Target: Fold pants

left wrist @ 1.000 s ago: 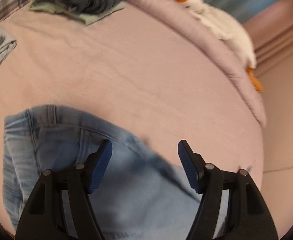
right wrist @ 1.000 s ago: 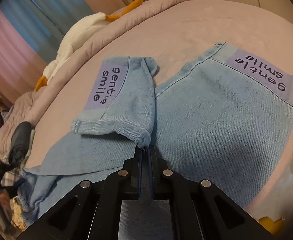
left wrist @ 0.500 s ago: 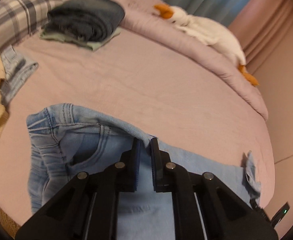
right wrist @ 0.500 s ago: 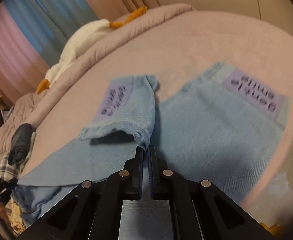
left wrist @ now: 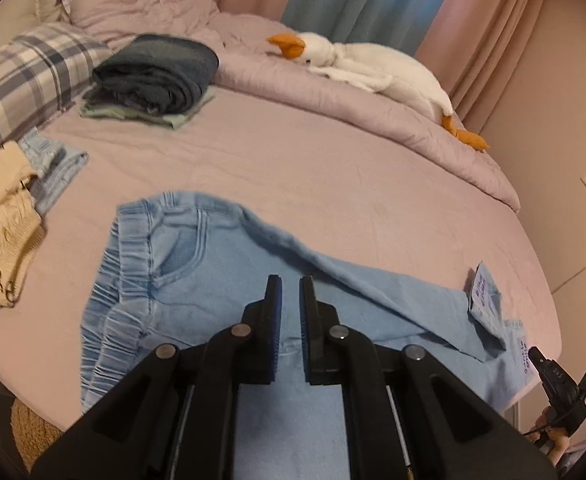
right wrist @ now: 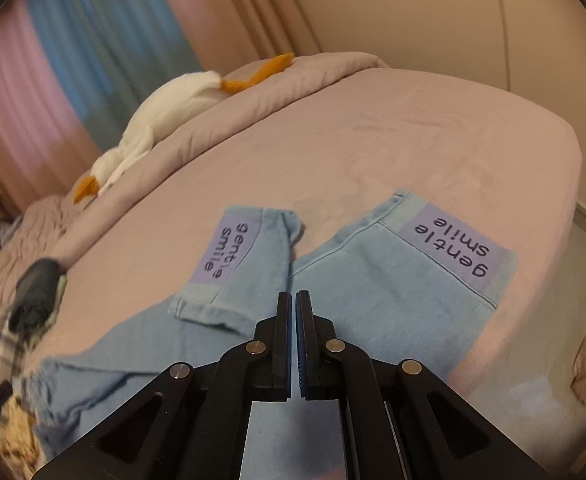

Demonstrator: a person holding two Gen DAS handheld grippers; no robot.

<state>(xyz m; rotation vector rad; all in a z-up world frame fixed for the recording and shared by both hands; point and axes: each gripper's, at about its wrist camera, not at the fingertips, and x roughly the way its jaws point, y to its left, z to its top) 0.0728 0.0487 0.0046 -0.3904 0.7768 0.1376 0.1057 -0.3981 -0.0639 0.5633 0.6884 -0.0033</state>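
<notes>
The bed (left wrist: pixel 333 184), covered with a pale lilac sheet, is seen under everything, and the light blue jeans (left wrist: pixel 221 280) are spread on its near part, with the long axis running from side to side in front of the person. In the left wrist view the elastic waistband (left wrist: pixel 105 308) is seen to the left and the legs are stretched away to the right, so the waist end is nearer to the left gripper (left wrist: pixel 289 292) and the leg ends are nearer to the right gripper (right wrist: pixel 294 304). In the right wrist view the two legs are seen apart: the near leg (right wrist: pixel 393 292) lies flat with its purple "gentle smile" label (right wrist: pixel 457 246) at the hem, while the hem of the far leg (right wrist: pixel 245 264) is turned back over itself, just beside the near one. The left gripper is held over the hip area beside the front pocket (left wrist: pixel 181 252), its jaws brought near to each other with a narrow gap, and it cannot be told if denim is pinched there. The jaws of the right gripper are almost fully pressed together above the fork between the legs, and whether cloth is caught is not shown either. It is judged that the coming move depends on this side-to-side lie: one leg is probably to be laid over the other along the long axis.
</notes>
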